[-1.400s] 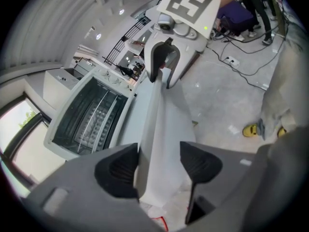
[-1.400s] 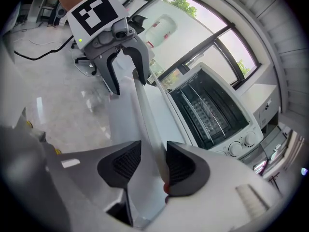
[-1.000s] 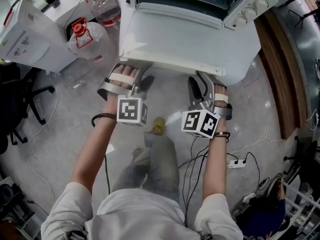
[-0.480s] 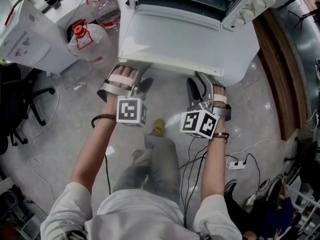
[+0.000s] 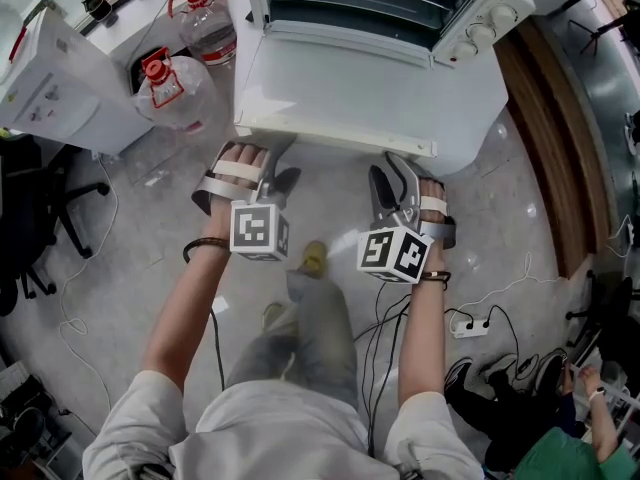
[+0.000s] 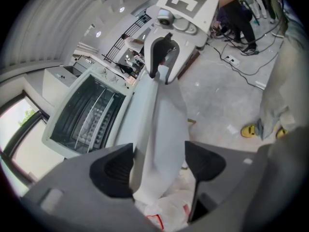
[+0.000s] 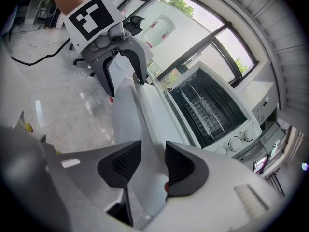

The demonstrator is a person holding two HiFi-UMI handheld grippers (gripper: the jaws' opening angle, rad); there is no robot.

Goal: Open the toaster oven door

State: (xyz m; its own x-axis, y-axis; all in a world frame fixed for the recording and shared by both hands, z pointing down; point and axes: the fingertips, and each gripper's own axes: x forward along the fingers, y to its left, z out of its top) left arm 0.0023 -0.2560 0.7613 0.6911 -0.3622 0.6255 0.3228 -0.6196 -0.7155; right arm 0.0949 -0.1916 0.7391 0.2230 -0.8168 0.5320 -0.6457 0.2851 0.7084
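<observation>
Head view: the white metal toaster oven (image 5: 480, 28) stands open, its flat white door (image 5: 370, 88) folded down toward the person, with the left gripper (image 5: 275, 163) and right gripper (image 5: 390, 173) at its front edge. Left gripper view: the jaws have just been spreading, and the door edge sits loose between them. Right gripper view: the pads pinch that same edge.

The scene is brightly, evenly lit; daylight is admitted through the window (image 7: 193, 23). Gripper views are bowed and darkened at the corners.
</observation>
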